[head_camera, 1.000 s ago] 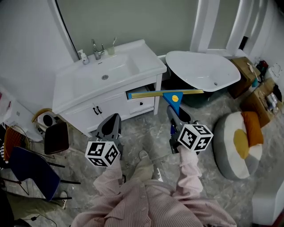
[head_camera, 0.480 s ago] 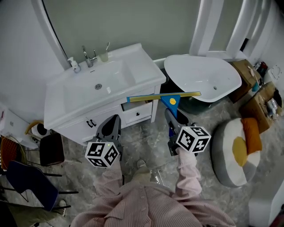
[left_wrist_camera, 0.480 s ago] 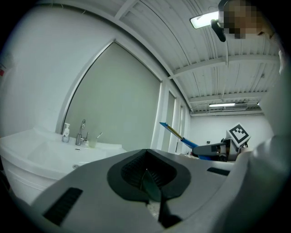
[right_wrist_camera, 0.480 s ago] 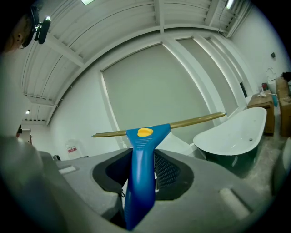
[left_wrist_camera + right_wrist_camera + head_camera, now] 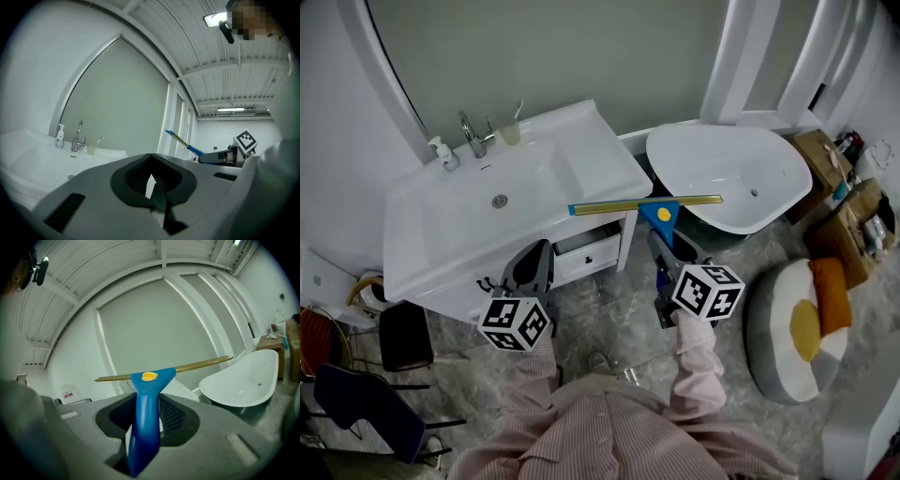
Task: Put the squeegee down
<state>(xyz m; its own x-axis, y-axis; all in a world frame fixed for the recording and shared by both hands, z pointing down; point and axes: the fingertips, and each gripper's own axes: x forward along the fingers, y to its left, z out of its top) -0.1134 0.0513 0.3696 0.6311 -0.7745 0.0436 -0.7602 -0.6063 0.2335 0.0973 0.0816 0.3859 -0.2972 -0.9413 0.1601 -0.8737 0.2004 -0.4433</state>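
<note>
The squeegee (image 5: 659, 215) has a blue handle with a yellow dot and a long yellowish blade held level. My right gripper (image 5: 666, 242) is shut on the handle, and the blade's left end reaches over the right corner of the white vanity (image 5: 422, 248). In the right gripper view the squeegee (image 5: 146, 408) stands up between the jaws of the right gripper (image 5: 145, 430). My left gripper (image 5: 536, 255) hovers in front of the vanity, shut and holding nothing. In the left gripper view the left gripper (image 5: 151, 187) points level, with the squeegee (image 5: 183, 142) off to its right.
A faucet (image 5: 472, 134), a soap bottle (image 5: 442, 153) and a cup (image 5: 510, 131) stand at the back of the basin. Below is an open drawer (image 5: 586, 246). A white bathtub (image 5: 727, 173) leans at the right. There is a round cushion (image 5: 802, 319), cardboard boxes (image 5: 834, 169) and chairs (image 5: 356, 394).
Both grippers have come forward toward the vanity. The squeegee blade, earlier in front of the open drawer, now lies over the vanity's right corner. The grip is unchanged.
</note>
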